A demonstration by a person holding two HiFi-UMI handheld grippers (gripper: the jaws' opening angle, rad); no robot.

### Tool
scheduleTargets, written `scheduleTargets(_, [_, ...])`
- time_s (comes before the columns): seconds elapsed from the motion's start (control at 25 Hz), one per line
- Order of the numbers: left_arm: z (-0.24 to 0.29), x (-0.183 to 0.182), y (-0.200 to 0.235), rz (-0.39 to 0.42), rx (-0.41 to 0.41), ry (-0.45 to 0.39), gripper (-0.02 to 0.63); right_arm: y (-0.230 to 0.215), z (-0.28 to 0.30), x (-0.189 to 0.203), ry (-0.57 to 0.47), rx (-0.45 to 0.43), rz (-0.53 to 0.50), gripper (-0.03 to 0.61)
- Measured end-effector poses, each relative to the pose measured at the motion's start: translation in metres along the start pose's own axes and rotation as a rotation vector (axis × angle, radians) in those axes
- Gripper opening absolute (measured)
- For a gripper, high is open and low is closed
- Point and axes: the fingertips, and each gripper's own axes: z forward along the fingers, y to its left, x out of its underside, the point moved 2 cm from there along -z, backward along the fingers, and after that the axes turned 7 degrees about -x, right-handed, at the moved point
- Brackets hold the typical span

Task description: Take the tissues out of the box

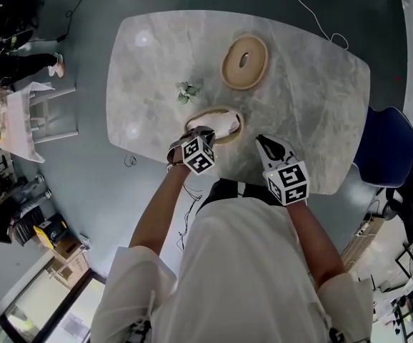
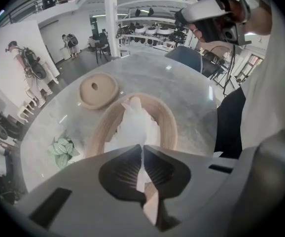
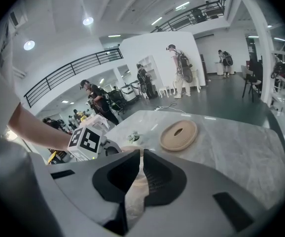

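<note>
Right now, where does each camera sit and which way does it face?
Head view: on the person's head, looking steeply down at the grey marble table; both forearms show.
Left gripper view: on the left claw, shut on white tissue, facing the round wooden box; torso shows.
Right gripper view: on the right claw, shut and empty, facing across the table; left forearm shows.
All share the round wooden lid.
</note>
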Motion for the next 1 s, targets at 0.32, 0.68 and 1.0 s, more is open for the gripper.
scheduleTargets(0.32, [-0.032, -0.007, 0.000, -0.025, -0.033, -0.089, 0.011, 0.013, 0.000, -0.007, -0.008, 0.000, -0.010, 0.044])
scheduleTargets(0.68, [-0.072, -0.006, 0.014, -0.190, -0.104, -0.241, 0.011, 0.027, -0.008, -0.016, -0.028, 0.032, -0.038, 0.044])
scheduleTargets(1.0, [-0.125, -0.008, 0.025, -0.349, -0.163, -0.398, 0.010, 0.046, -0.019, -0.025, -0.054, 0.049, -0.074, 0.044])
